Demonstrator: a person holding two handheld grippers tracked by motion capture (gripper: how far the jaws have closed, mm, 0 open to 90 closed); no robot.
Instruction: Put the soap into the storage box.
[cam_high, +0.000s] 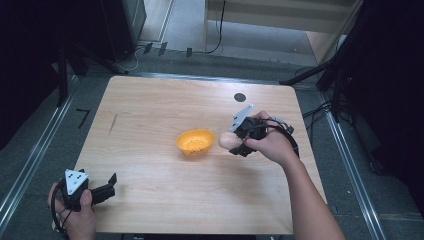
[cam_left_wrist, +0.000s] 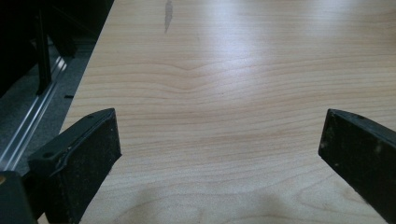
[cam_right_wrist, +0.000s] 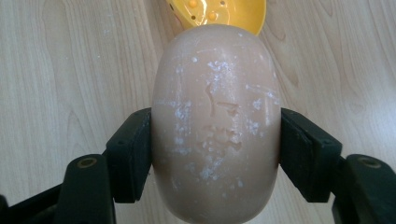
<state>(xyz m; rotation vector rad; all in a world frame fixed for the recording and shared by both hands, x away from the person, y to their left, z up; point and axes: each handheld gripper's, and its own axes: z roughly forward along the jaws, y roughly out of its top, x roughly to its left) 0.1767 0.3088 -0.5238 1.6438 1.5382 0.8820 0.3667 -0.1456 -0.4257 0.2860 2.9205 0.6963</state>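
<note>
Right gripper view shows my right gripper (cam_right_wrist: 215, 154) clamped on the pale soap bar (cam_right_wrist: 217, 126), just beside the yellow dish (cam_high: 195, 141). Its rounded, powdery sides could slip sideways. My left gripper (cam_high: 102, 190) rests spread wide, empty.

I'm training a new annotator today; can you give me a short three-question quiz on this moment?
1. True or false: the left claw is shut on something.
2. What does the right claw hold? A) a bar of soap B) a sponge C) a spoon
3. Fill in: beside the soap sits a small ____ bowl with holes.

Key: 1 false, it is open over bare table. 2 A. 3 orange.
</note>
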